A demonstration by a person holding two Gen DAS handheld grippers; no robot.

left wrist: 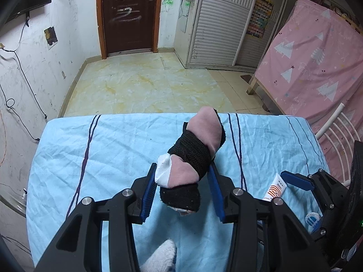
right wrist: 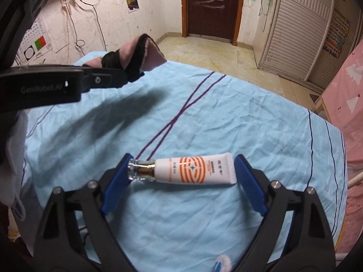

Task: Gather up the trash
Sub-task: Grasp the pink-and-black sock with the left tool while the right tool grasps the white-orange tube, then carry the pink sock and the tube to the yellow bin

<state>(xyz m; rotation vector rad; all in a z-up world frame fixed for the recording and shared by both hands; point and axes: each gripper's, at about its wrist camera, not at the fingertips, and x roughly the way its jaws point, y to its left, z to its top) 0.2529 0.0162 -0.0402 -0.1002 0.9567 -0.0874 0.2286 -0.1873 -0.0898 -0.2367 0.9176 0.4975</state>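
- Blue pads of the right gripper (right wrist: 182,182) sit closest to its camera, jaws spread wide around a small tube (right wrist: 195,168) that lies crosswise between them on the light blue sheet (right wrist: 238,117); the left pad is at or just beside the cap end, the right pad stands just clear of the crimped end, so nothing is clamped yet.
- At the tube's left end sits a clear, shiny cap (right wrist: 140,170); its body is white with orange rings.
- It looks light and partly squeezable: a soft plastic body, a hard, slick cap. I would judge the body the better place to pinch, across its width, since the cap may slip and a grip end to end could buckle it.
- Over in the left view, the left gripper (left wrist: 182,187) is closed on a sock bundle (left wrist: 192,156), pink, black and white, and holds it above the sheet.
- That bundle is soft and light, compressing under the pads, and should not slide out easily.
- Both grippers hover over the same bed, the tube near its right edge.
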